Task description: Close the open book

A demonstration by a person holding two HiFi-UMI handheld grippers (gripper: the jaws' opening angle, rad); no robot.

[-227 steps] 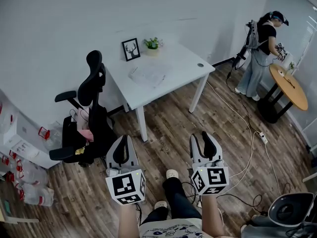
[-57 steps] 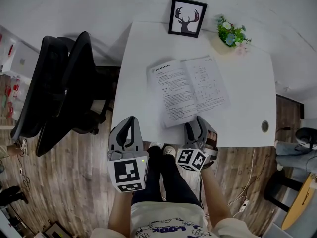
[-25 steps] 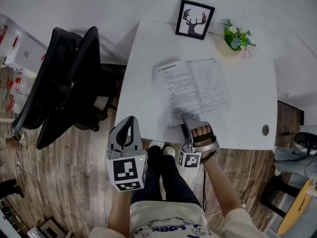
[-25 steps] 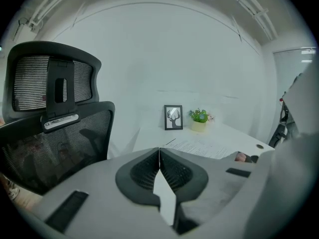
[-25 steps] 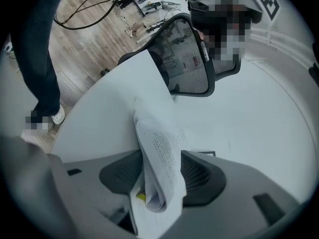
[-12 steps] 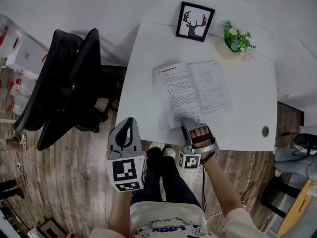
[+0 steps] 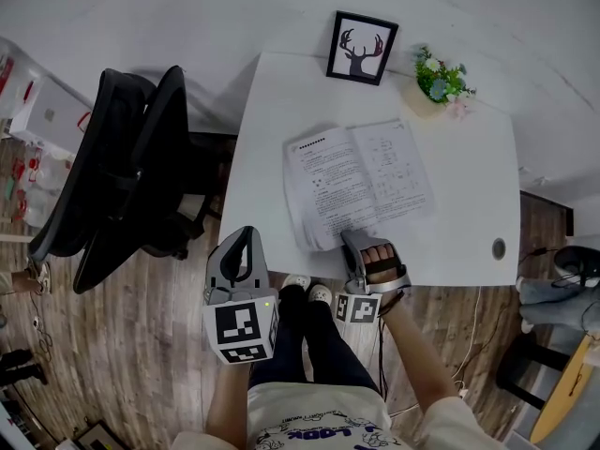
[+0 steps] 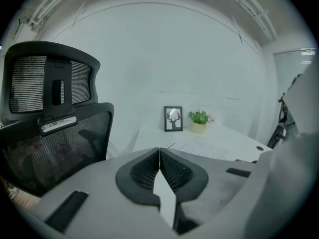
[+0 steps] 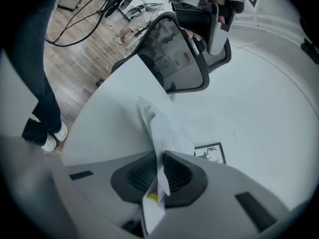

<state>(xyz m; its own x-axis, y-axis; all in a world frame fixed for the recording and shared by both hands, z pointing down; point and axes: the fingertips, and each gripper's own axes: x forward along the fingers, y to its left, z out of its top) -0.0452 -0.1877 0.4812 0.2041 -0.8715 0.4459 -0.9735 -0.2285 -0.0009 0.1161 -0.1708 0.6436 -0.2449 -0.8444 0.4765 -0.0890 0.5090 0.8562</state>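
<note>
Book (image 7: pixel 370 176) lies open but right gripper (image 7: pixel 354 240) has just been closing its jaws, now pinching pages at its tips, flip not done yet.

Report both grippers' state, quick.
Left gripper: shut, holding nothing.
Right gripper: jaws have just been closing, now shut on pages of the open book.

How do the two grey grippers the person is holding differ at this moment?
The right gripper has just been closing its fingers and now pinches pages of the open book; the left gripper is shut on nothing. The right one reaches over the table edge, the left hangs beside it above the wooden floor. The right is rolled sideways, the left sits upright. Both are grey and carry a marker cube.
</note>
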